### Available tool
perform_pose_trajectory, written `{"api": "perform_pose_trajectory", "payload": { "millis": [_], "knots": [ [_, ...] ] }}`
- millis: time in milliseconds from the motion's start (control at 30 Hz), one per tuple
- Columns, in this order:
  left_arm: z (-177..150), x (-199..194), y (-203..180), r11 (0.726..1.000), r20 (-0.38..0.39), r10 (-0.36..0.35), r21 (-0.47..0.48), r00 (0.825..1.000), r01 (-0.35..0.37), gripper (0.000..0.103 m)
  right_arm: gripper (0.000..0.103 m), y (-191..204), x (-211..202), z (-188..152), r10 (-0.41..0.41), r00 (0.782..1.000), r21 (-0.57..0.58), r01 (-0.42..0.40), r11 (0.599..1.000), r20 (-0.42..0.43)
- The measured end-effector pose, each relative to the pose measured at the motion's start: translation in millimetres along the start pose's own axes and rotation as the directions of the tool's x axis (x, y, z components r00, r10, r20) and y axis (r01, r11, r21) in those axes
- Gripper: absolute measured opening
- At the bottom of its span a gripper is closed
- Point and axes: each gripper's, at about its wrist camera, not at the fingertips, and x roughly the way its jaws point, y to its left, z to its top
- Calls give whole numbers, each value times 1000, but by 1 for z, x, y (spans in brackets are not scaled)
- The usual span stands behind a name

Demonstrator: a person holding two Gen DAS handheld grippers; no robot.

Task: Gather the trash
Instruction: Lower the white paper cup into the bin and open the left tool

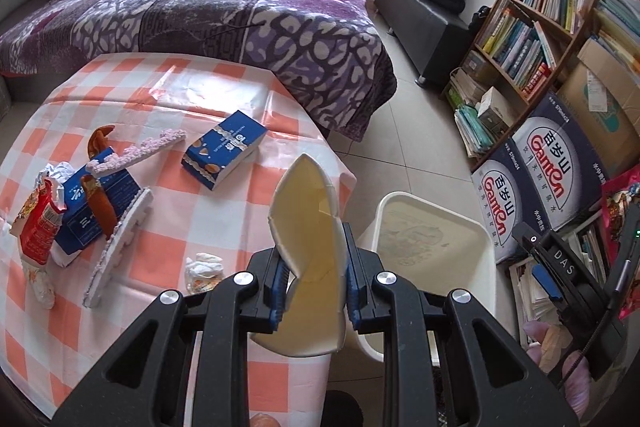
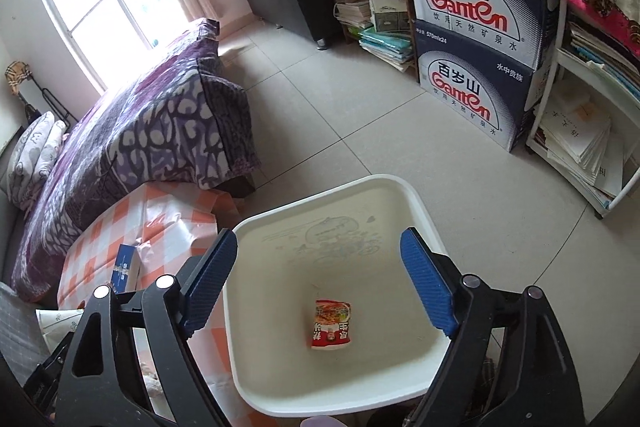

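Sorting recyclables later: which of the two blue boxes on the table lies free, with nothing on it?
The blue box nearer the bed; the other blue box has slippers lying across it.

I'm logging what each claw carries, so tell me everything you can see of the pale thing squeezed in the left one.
The crushed paper cup looks like thin white card with a cream-yellow inside. It is squashed nearly flat and folded, its open rim pointing up and away. The left claw pinches it, a blue pad pressing each side. Its lower end hangs below the pads. It is held in the air over the checked table's edge, beside the white bin, touching nothing else.
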Motion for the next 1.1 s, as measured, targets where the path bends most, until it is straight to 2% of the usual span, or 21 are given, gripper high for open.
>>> {"api": "perform_pose_trajectory", "payload": {
  "millis": [267, 533, 633, 800, 933, 1100],
  "knots": [
    [0, 25, -46, 996, -55, -65, 60, 996, 68, 24, 85, -35, 0, 14, -58, 998, 101, 57, 993, 9],
    [-1, 50, -90, 984, -126, -128, 106, 984, 141, 26, 85, -55, 4, 18, -67, 998, 173, 67, 983, -7],
    [0, 56, -104, 977, -153, -157, 117, 976, 176, 30, 85, -61, 3, 20, -70, 998, 199, 68, 978, 1],
    [2, 55, -112, 972, -150, -175, 130, 973, 195, 50, 85, -64, 1, 21, -67, 998, 212, 63, 975, 12],
    [2, 49, -105, 975, -129, -157, 139, 979, 175, 61, 85, -59, -1, 21, -64, 998, 198, 59, 978, 18],
    [0, 39, -87, 980, -104, -127, 140, 986, 141, 66, 88, -44, -3, 17, -58, 998, 150, 54, 987, 22]
  ]
}}
